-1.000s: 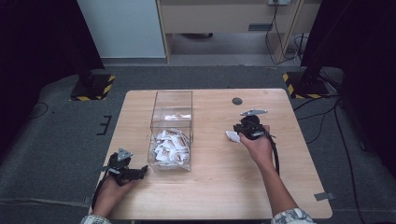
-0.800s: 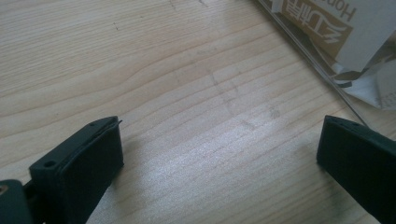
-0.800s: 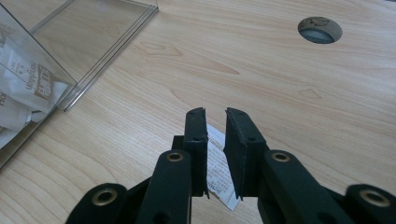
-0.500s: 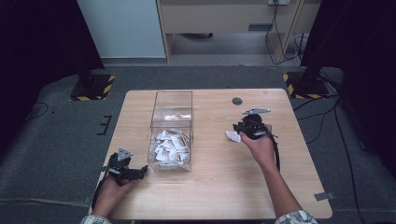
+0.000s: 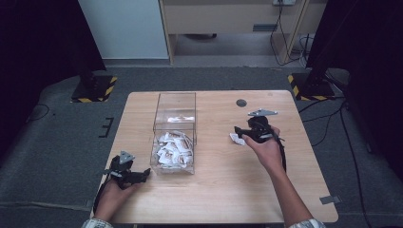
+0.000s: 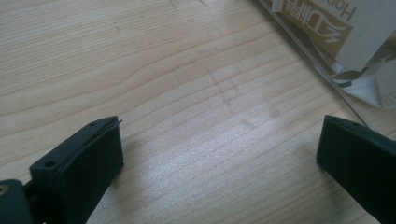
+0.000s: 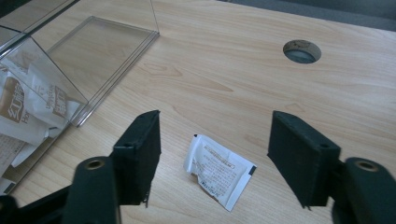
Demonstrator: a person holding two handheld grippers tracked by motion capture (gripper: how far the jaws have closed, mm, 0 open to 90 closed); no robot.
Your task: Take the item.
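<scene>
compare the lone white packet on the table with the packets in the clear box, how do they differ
The lone packet lies by itself, flat on the bare table, between the open jaws of the right claw; the boxed packets are heaped together inside the clear box. The lone packet shows small black print on white, while the boxed ones show brown panels with large lettering. Both are small white paper sachets.

A clear box (image 5: 174, 130) stands left of centre on the desk (image 5: 228, 190), with packets (image 5: 173, 149) heaped in its near half. One sachet (image 5: 236, 138) lies apart on the desk to its right. A hole (image 5: 241, 102) lies behind the sachet, near the desk's far edge.
</scene>
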